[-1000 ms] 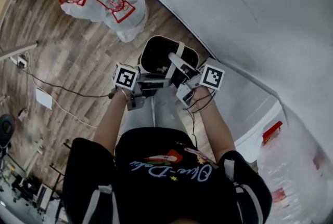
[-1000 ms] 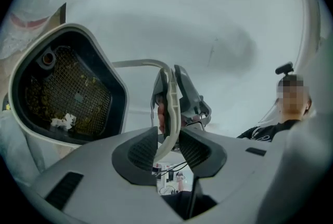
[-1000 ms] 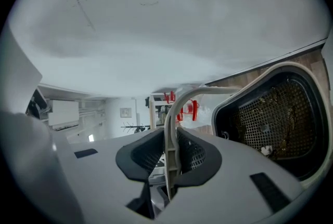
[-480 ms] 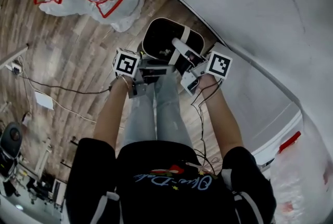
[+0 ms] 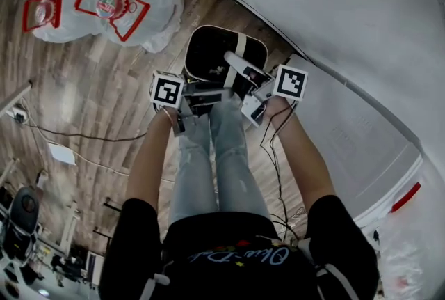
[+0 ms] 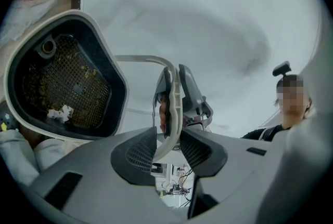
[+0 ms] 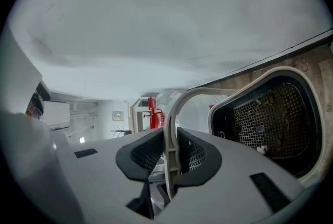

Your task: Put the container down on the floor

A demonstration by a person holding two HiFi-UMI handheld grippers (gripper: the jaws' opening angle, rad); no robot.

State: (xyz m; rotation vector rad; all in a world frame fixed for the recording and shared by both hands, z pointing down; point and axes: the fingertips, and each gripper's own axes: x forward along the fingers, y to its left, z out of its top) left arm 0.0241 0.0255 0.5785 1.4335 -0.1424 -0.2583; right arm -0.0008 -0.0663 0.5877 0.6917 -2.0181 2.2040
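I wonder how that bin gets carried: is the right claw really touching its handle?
Touching. The right gripper view shows the right claw closed on the pale handle, pressing it from both sides with no gap.

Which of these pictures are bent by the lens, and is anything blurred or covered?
Head view: strong fisheye, the white wall bows along its base; light is even. Left gripper view: round black vignette, container mesh sharp, a mosaic patch at right. Right gripper view: same vignette, the handle looms large in front.
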